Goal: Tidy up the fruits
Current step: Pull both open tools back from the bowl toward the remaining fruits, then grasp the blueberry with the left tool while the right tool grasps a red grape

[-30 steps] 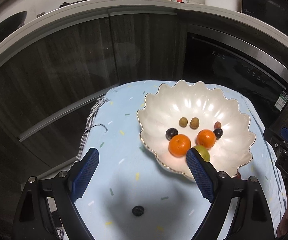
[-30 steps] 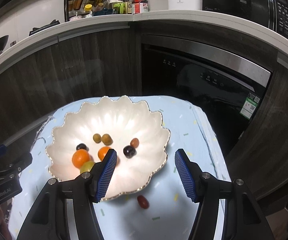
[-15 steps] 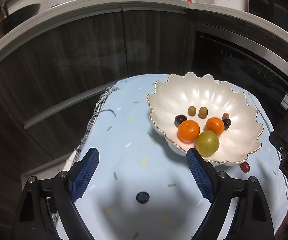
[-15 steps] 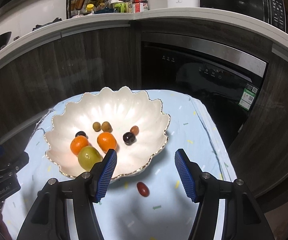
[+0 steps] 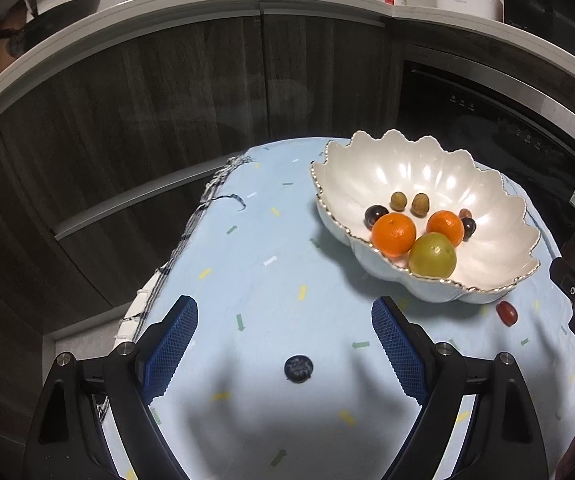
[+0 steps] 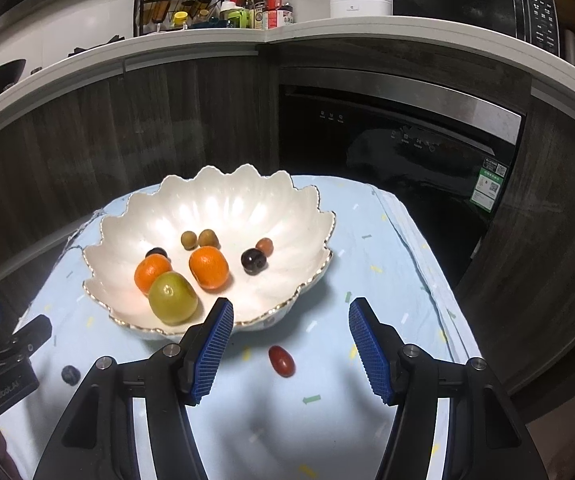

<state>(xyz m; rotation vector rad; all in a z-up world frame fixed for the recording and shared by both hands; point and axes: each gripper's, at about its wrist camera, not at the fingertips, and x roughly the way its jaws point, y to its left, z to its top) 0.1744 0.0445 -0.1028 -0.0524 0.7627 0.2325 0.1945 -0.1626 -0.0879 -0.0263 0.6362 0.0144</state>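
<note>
Left hand-held gripper [image 5: 285, 344] gapes wide over blueberry [image 5: 298, 368], right hand-held gripper [image 6: 290, 346] stands empty, half-wide, over red tomato [image 6: 281, 361], both fruits near bowl [image 6: 307, 236].

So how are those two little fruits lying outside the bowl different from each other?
The blueberry is round and dark blue; the red fruit is oblong and glossy red. The blueberry lies ahead of the left gripper, the red fruit ahead of the right gripper. Both rest on the blue cloth, ungripped.

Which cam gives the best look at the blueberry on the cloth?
Left wrist: the blueberry lies near centre frame, between the open fingers of the left gripper, its crown visible. In the right wrist view it is a small dark blob at the left edge.
</note>
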